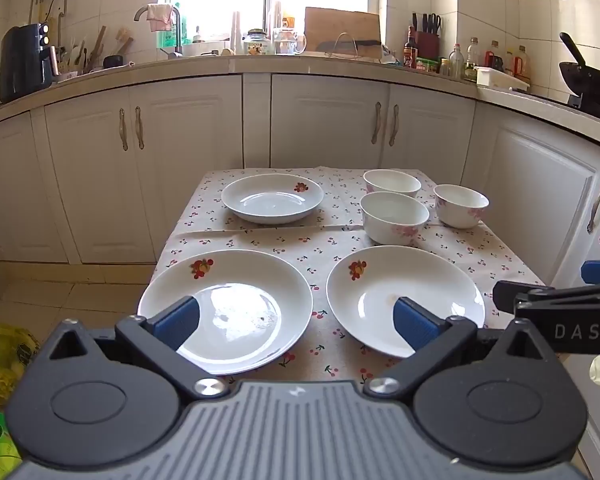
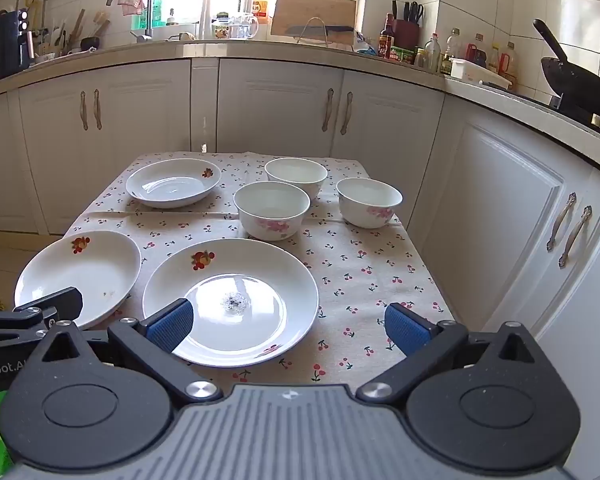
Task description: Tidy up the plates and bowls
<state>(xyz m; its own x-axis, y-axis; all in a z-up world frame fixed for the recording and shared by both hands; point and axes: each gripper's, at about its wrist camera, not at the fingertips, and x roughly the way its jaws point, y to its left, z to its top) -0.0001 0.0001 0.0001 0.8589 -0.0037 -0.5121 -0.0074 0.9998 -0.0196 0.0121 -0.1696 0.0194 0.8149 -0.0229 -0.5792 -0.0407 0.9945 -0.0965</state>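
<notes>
Both my left gripper and right gripper hang with jaws apart, empty. Glazed plates could slip from a rim pinch, and the cloth may drag.

Three white plates, each with a fruit motif on the rim, all upright and empty: near-left plate at my 11 o'clock, near-right plate at 1 o'clock, far plate at 12. Three white bowls with pink flowers cluster upright at 1 o'clock beyond: front bowl, back bowl, right bowl.
</notes>
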